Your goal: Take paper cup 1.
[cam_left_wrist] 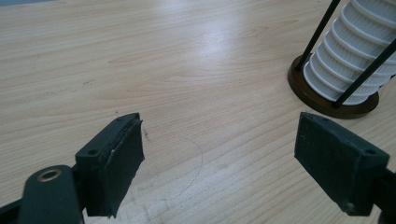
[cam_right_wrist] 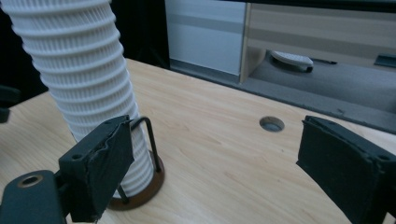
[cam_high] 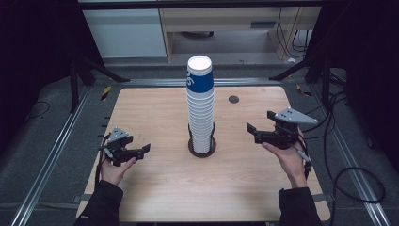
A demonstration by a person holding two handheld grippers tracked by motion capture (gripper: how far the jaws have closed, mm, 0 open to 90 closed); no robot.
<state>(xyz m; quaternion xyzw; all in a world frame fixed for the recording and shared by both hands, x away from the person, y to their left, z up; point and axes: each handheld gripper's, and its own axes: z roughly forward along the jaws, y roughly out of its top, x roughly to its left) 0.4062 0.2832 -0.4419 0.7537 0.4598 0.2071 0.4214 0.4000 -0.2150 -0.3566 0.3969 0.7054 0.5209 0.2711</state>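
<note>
Both sets of jaws stand spread wide with nothing between them. The left gripper [cam_high: 128, 149] sits at about eight o'clock on the tabletop [cam_high: 160, 188], held from below by the left hand [cam_high: 115, 170], its jaws aimed toward the middle. In the left gripper view the two black pads frame bare wood, with the cup holder's brown base [cam_left_wrist: 327, 100] off at two o'clock. The right gripper [cam_high: 258, 132] is at about three o'clock, raised above the wood in the right hand [cam_high: 289, 157], a grey three-cornered plate [cam_high: 294, 116] on top, its jaws also pointing inward.

A tall stack of white ribbed cups [cam_high: 201, 117] stands upright at the centre of the tabletop in a round brown base [cam_high: 202, 149] with thin black uprights; the top cup [cam_high: 200, 75] is blue. Neither gripper touches the stack. In the right gripper view the stack [cam_right_wrist: 79, 70] rises at eleven o'clock behind the left-hand pad, and a round hole [cam_right_wrist: 272, 123] in the tabletop lies between the pads, farther off
</note>
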